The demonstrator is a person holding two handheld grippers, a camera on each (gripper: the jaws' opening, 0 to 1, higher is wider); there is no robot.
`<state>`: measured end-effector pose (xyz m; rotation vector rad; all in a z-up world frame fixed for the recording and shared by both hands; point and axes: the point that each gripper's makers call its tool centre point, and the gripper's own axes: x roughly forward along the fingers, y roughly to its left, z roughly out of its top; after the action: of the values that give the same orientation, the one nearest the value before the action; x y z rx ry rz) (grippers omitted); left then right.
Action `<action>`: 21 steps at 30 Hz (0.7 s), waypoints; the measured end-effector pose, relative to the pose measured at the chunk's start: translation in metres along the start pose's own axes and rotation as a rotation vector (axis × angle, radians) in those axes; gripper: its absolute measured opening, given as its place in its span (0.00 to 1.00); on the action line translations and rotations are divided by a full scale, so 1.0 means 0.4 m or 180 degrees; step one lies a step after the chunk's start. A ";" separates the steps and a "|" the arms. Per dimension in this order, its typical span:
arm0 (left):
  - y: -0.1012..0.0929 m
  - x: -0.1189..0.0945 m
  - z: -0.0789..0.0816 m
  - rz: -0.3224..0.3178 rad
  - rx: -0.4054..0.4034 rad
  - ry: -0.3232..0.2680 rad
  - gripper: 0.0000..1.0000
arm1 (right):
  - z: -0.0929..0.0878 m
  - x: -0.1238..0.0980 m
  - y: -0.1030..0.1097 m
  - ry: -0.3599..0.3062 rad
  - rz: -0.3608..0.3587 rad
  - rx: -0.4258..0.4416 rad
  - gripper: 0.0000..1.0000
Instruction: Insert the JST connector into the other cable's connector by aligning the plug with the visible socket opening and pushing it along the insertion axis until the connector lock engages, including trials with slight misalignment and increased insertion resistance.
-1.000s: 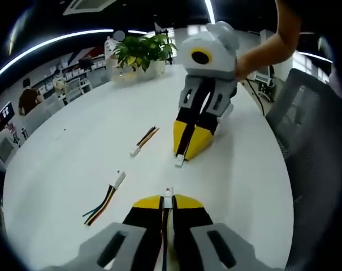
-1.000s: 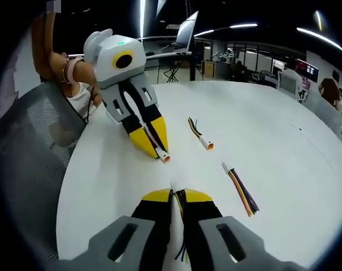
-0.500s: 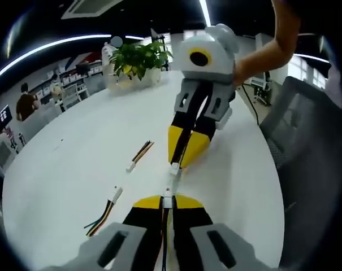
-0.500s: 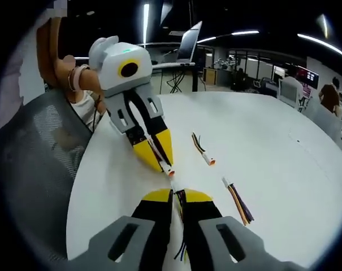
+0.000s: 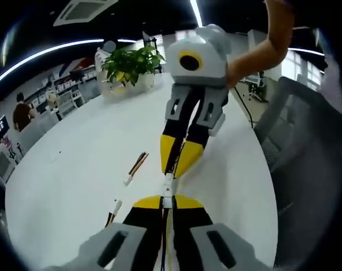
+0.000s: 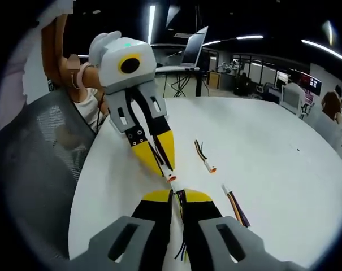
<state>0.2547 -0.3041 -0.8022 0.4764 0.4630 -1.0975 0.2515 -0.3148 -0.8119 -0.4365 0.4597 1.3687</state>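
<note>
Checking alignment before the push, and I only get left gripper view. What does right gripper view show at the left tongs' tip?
Observer: The left tongs come in tilted from the upper left, and their connector shows an orange end face.
Operator: What's behind the right tongs' grip?
Observer: Multi-coloured wires run back between the right tongs, which are shut on them.
Operator: Spare leads on the table?
Observer: The spare cable to the right of the left tongs also ends in an orange face.
</note>
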 end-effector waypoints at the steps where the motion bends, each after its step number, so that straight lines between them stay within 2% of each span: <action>1: 0.002 0.000 0.002 0.0006 0.0024 0.0010 0.00 | 0.001 -0.001 0.000 0.0000 -0.0005 -0.0008 0.03; 11: -0.012 0.010 -0.002 -0.0127 0.0146 0.0134 0.00 | 0.004 -0.007 -0.001 -0.0011 -0.0037 0.0017 0.03; 16: -0.013 0.010 -0.003 -0.0159 0.0001 0.0132 0.00 | 0.004 -0.009 0.005 -0.0003 -0.0015 0.0004 0.03; 21: -0.012 0.012 -0.004 -0.0167 0.0042 0.0146 0.00 | 0.002 -0.007 0.009 0.0031 -0.0010 -0.0104 0.03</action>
<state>0.2519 -0.3085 -0.8070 0.5044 0.5112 -1.1427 0.2475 -0.3159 -0.8099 -0.4708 0.4449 1.3730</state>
